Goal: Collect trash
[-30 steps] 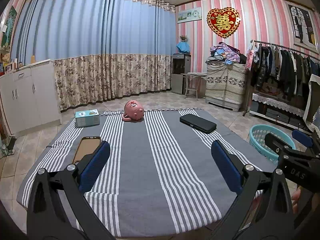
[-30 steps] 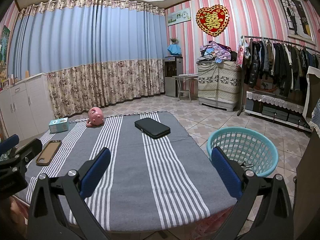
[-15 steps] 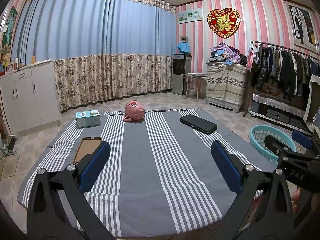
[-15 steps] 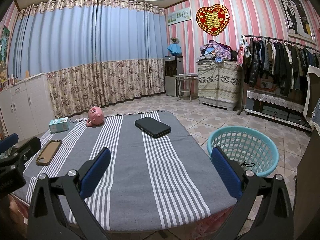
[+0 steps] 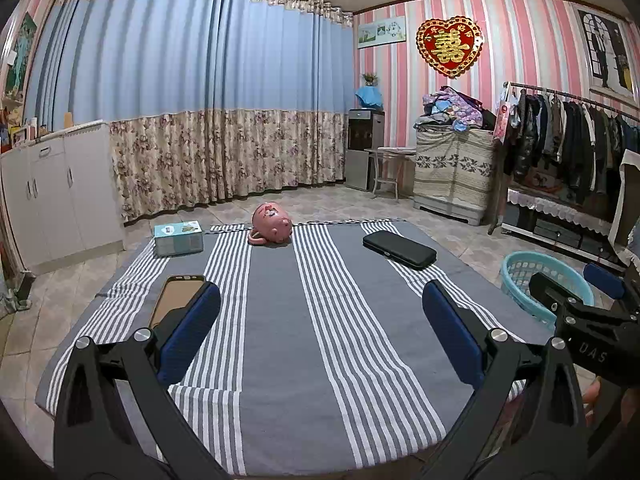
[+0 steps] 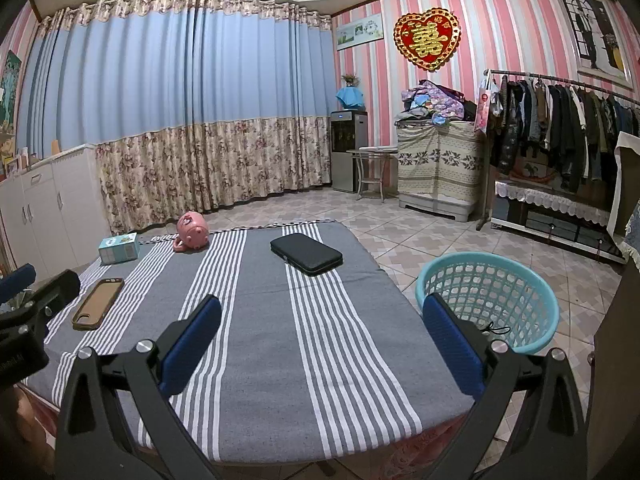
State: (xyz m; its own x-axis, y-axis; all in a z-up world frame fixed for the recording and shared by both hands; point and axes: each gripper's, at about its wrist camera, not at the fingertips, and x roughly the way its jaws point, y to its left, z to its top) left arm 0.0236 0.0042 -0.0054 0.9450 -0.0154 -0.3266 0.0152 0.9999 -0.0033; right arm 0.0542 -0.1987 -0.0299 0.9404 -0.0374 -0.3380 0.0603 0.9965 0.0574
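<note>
The basket (image 6: 486, 300), a light blue mesh one, stands on the tiled floor just off the right edge of the table; your right wrist view shows its whole rim and a small dark cord inside, while your left wrist view catches only part of it (image 5: 520, 276) behind your other gripper. On the striped grey cloth (image 6: 260, 340) lie a phone case (image 6: 98, 303) near the left edge, a teal box (image 6: 119, 248) at the far left corner, a pink piggy bank (image 6: 192, 232) at the far edge and a black case (image 6: 306, 253) far right of centre, all well apart. Your left gripper (image 5: 320, 332) hangs above the near part of the cloth with its jaws spread wide and nothing between them. Your right gripper (image 6: 322, 344) is likewise spread and empty, its right finger overlapping the basket's near rim in its own view.
</note>
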